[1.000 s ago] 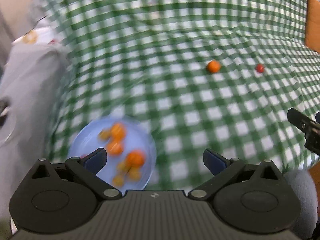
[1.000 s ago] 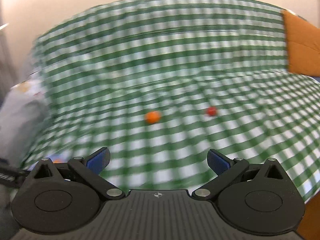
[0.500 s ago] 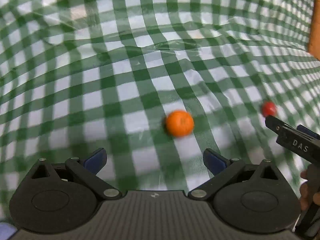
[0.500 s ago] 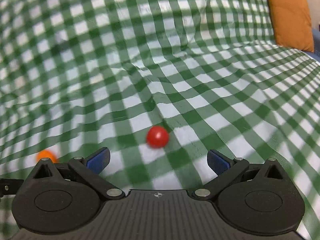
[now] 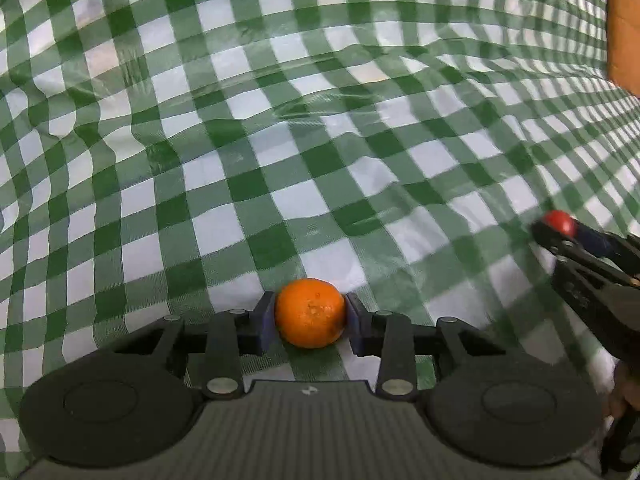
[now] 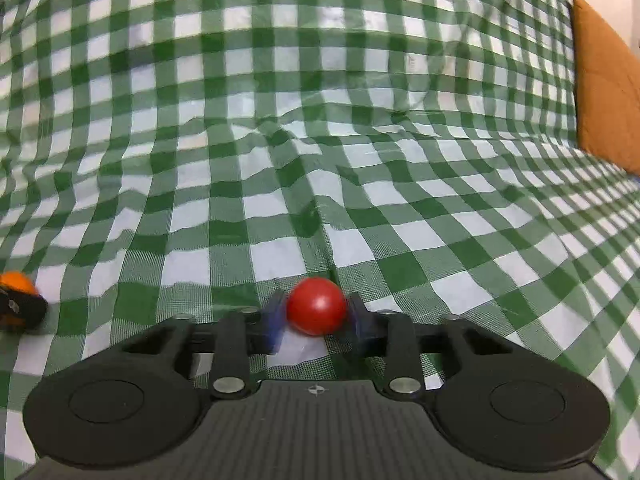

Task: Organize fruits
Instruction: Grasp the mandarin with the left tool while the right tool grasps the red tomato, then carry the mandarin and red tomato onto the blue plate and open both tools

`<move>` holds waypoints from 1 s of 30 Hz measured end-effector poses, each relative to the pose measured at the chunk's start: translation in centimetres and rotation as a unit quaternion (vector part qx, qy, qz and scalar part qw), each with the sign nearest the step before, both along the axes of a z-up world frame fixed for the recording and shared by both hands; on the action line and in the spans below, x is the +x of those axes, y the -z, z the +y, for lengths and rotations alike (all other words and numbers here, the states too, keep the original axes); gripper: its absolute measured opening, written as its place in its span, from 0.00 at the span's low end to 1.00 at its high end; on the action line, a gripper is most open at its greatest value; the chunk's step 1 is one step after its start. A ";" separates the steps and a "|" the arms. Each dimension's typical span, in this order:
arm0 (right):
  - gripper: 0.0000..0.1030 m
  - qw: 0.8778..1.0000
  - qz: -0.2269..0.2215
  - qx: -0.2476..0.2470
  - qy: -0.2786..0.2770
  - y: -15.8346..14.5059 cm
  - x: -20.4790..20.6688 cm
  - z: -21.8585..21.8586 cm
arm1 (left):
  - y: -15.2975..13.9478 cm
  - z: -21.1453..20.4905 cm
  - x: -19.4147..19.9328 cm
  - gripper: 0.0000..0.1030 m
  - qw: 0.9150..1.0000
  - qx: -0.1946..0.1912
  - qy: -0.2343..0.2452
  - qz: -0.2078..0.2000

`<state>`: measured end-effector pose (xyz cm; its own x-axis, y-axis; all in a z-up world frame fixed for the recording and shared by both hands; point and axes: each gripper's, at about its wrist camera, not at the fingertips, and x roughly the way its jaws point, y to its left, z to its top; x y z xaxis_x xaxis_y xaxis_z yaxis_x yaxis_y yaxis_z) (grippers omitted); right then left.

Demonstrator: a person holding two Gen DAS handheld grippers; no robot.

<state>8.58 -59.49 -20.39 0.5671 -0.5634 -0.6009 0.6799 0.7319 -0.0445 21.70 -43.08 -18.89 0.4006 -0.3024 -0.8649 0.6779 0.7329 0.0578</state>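
A small orange fruit sits between the blue pads of my left gripper, which is shut on it, low over the green checked cloth. A small red fruit sits between the pads of my right gripper, which has closed around it; the pads are blurred. In the left wrist view the right gripper shows at the far right with the red fruit at its tip. In the right wrist view the orange fruit shows at the left edge.
The wrinkled green and white checked cloth covers the whole surface. An orange cushion stands at the far right; its edge also shows in the left wrist view.
Both grippers moved forward and down onto the fruits and went from open to closed, the left on the orange fruit, the right on the red one. The plate has left the view.
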 end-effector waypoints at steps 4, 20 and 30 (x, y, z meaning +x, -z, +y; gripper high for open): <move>0.31 1.000 0.005 0.006 0.024 -1.4 -0.8 0.3 | -2.3 1.6 -1.2 0.39 1.000 -0.015 -0.006 0.006; 0.31 0.987 -0.074 0.119 -0.076 -13.0 -14.1 18.1 | -14.9 23.1 -15.1 0.39 0.998 -0.019 -0.063 -0.011; 0.31 0.969 -0.062 0.143 -0.191 -18.4 -20.5 32.7 | -18.6 37.2 -22.9 0.39 0.989 0.021 -0.143 -0.009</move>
<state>-11.89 -26.78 -2.01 0.7789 -0.1186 -0.6158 0.3449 0.9011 0.2627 -1.23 -5.92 -0.28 0.4805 -0.1382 -0.8660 0.4410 0.8916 0.1024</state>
